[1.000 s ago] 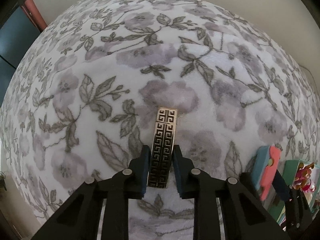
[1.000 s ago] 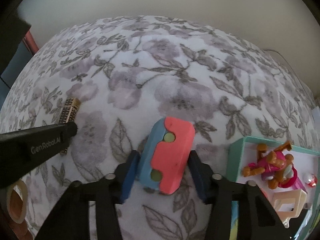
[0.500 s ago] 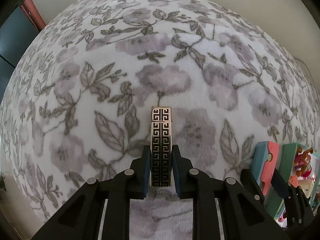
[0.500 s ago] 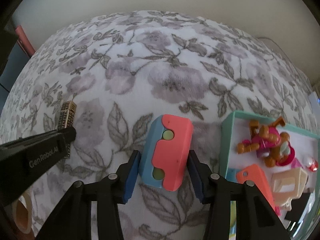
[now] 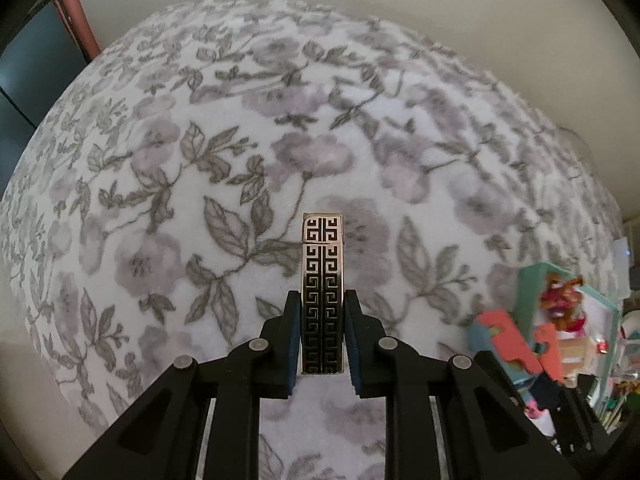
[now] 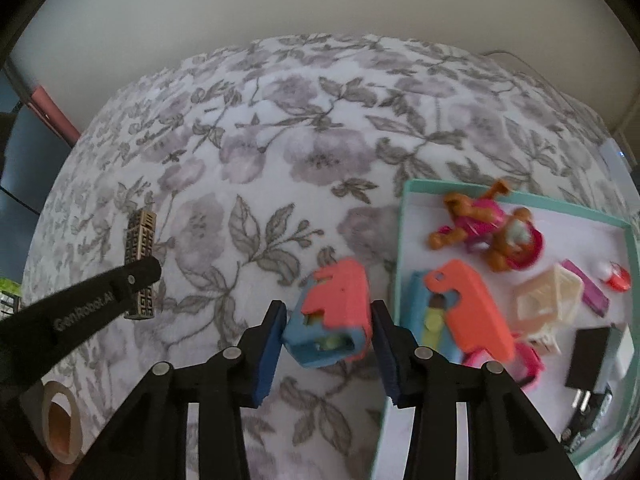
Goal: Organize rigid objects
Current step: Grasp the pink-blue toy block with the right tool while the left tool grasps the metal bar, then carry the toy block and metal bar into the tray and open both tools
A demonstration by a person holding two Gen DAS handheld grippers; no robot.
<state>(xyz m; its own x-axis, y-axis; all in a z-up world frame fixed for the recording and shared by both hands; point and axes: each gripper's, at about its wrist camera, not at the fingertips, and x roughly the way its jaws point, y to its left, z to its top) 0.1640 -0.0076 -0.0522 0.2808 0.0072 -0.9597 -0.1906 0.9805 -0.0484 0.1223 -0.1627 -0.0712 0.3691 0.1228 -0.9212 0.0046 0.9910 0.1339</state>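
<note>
Floral fleece blanket (image 6: 280,168), white with grey-mauve blossoms and leaves, covers the whole work surface.

Shallow teal-rimmed box with white floor (image 6: 404,240) sits on the blanket at the right. Already inside: an orange-and-pink toy figure (image 6: 492,232), a second coral-and-blue plastic block (image 6: 464,312), a cream openwork plastic piece (image 6: 548,300), a purple flat bar (image 6: 588,292), a small red-and-white round bit (image 6: 616,276), a black rectangular item (image 6: 588,356). Sorting looks well under way.

Roll of beige tape (image 6: 60,424) lies on the blanket, low left, outside the box. Judged still to be put away.

Right gripper (image 6: 326,340): jaws have just been closing, with a coral-and-blue plastic block with green dots (image 6: 332,312) between them. The block is tilted and blurred, just beside the box's left rim, not yet over it. Right pad looks to touch it; the left pad shows a sliver of gap. Whether the pinch is firm, I cannot tell.

Left gripper (image 5: 322,336): pressed together on a slim gold-and-black metal case with a Greek-key pattern (image 5: 323,280), pinched at its lower half, upper half projecting beyond the fingertips. Carried above the blanket, well left of the box.

Remaining, by my reading: both carried pieces into the box, then the tape.
</note>
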